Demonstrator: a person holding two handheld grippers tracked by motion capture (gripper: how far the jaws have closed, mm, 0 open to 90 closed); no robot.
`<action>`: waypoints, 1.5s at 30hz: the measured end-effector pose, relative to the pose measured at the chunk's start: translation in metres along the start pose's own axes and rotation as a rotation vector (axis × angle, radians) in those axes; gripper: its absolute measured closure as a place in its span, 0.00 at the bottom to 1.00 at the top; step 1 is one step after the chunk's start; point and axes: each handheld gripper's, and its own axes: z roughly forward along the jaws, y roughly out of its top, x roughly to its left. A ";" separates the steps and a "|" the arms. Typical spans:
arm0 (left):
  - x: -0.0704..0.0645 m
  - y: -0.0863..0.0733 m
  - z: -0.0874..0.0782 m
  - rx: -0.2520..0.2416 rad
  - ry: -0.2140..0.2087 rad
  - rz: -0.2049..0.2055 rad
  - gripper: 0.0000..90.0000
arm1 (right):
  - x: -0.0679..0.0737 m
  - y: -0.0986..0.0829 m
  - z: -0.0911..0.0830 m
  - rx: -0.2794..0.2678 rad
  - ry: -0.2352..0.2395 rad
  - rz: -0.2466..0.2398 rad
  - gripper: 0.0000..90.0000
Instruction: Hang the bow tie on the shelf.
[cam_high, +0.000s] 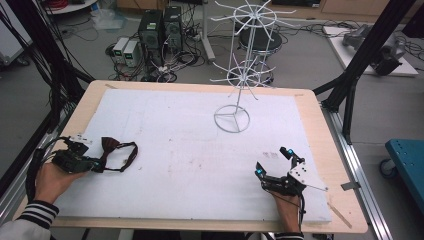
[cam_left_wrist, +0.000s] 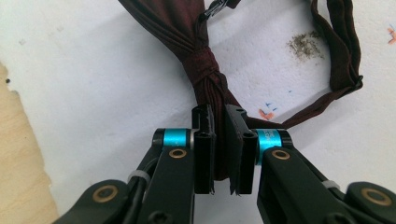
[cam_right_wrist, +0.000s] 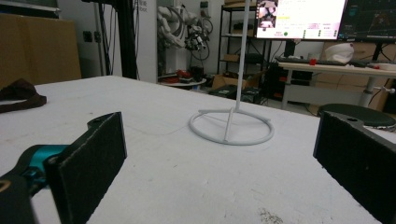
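Left gripper at table's left edge, jaws clamped on one wing of dark maroon bow tie; tie lies on white foam sheet, strap looped to right of knot (metal clasp at top of left gripper view). Right gripper near front right, jaws spread wide, nothing between pads. White wire rack stands mid-table, well apart from both. Screen text behind too blurred to read; no brand legible.

A grey floor lies beyond the wooden table. Behind the table's far left corner stand two dark computer towers amid tangled cables; a black round stool sits right of them. Black frame posts flank the table.
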 end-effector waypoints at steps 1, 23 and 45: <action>0.000 -0.001 0.000 -0.008 0.000 -0.003 0.92 | 0.001 0.000 0.000 0.004 0.002 -0.002 0.02; 0.012 -0.003 -0.017 -0.258 -0.084 -0.017 0.92 | 0.002 0.001 0.002 0.019 0.012 -0.025 0.02; 0.001 0.007 -0.025 -0.473 -0.248 0.068 0.93 | 0.014 0.034 0.020 0.046 0.178 0.013 0.02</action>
